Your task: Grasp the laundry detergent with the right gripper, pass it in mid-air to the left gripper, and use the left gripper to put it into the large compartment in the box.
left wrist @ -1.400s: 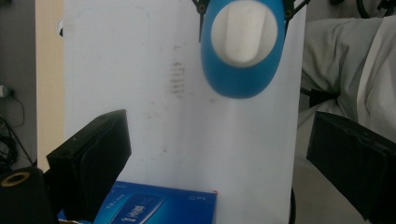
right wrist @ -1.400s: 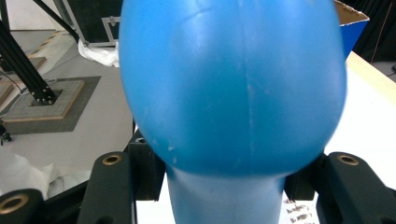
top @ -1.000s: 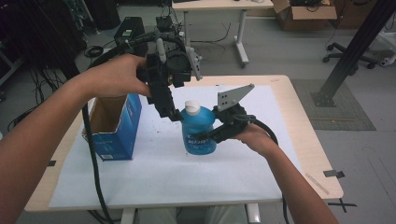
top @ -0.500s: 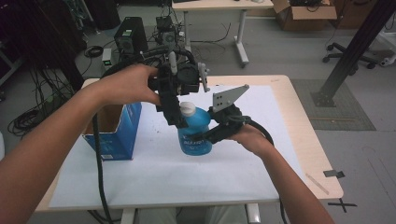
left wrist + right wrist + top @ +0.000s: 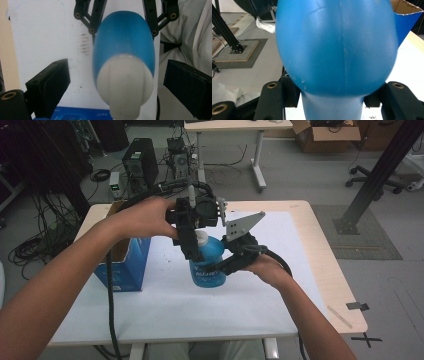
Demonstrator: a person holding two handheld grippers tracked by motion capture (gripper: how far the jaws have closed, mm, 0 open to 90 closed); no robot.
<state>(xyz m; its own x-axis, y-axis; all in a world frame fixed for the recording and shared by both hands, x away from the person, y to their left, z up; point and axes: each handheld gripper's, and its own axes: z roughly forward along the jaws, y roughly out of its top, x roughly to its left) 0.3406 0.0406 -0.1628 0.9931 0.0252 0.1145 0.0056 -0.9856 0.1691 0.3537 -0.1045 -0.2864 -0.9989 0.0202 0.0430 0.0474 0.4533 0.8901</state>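
Note:
A blue bottle [image 5: 209, 267] with a white cap [image 5: 201, 237] stands on the white table cover [image 5: 165, 300]. My right gripper [image 5: 221, 266] comes in from the right and is shut on the bottle's body [image 5: 337, 45]; its black fingers [image 5: 273, 102] sit on either side of the bottle. My left gripper [image 5: 193, 246] hangs over the bottle's top. It is open, and the cap [image 5: 125, 85] lies between its pads [image 5: 48, 86] without touching them. In the left gripper view the right gripper's linkages [image 5: 86, 15] clasp the bottle farther off.
An open blue cardboard box [image 5: 125, 262] stands at the left of the table, close to the bottle, and its rim [image 5: 405, 15] shows behind the bottle. Wooden table edges [image 5: 325, 250] border the white cover. Cables, a computer case [image 5: 135, 162] and another table lie on the floor beyond.
My left gripper has moved right and down from beside the box until it straddles the bottle's cap. The right gripper has kept hold of the bottle, which has shifted slightly.

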